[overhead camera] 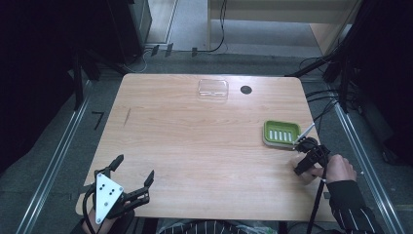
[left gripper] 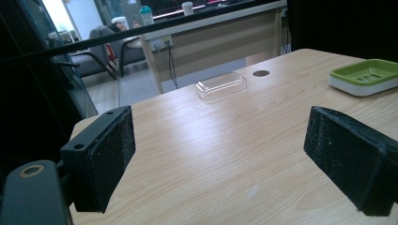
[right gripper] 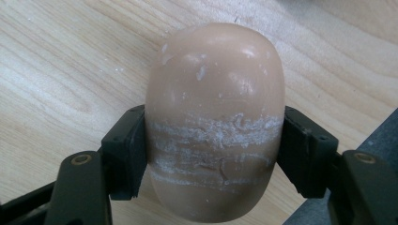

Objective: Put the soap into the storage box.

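The right gripper has its fingers closed across the lower half of a tan oval soap bar, near the right edge of the pale wooden worktop, just beside the green slatted soap dish. The bar looks rigid, waxy and probably slippery; its scuffed midband shows where pads bite, so a broadside hold seems soundest. The left gripper is wide open and holds nothing.

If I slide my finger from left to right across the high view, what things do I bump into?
Left gripper → clear plastic lid → dark round hole in the table → green soap dish → right gripper.
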A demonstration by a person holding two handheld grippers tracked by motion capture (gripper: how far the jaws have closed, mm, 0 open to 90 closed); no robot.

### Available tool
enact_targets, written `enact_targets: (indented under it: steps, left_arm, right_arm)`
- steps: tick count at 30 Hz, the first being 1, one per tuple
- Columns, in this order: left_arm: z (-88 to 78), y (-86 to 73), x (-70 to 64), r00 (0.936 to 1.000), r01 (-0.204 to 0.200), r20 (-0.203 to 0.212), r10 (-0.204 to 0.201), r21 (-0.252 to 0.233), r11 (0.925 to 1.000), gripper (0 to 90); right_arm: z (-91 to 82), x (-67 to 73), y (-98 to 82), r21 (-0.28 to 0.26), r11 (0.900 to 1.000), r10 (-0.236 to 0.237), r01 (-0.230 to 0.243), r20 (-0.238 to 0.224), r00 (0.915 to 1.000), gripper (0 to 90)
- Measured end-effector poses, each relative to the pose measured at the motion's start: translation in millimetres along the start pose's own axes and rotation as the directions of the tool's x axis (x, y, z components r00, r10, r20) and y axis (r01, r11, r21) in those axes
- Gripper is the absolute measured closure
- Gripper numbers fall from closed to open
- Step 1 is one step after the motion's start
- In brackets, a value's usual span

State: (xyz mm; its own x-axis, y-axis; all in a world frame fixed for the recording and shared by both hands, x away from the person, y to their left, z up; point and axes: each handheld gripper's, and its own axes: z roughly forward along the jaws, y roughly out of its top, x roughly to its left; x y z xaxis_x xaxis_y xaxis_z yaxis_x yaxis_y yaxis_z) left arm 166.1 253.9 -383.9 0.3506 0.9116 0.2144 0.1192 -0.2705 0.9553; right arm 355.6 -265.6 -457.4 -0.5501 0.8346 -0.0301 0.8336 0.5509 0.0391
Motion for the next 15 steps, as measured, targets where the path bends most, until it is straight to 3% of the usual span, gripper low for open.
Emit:
enact_targets:
  steps: [15]
  left_arm:
    - [-2.4, -0.8, 0.5, 0.9999, 0.008, -0.009, -0.008, -0.002, 1.0000, 9.6]
  right_arm:
    - [-12.2, 4.6, 10.8, -0.021, 0.997, -0.075, 0.076, 0.010, 0.9971, 33.6]
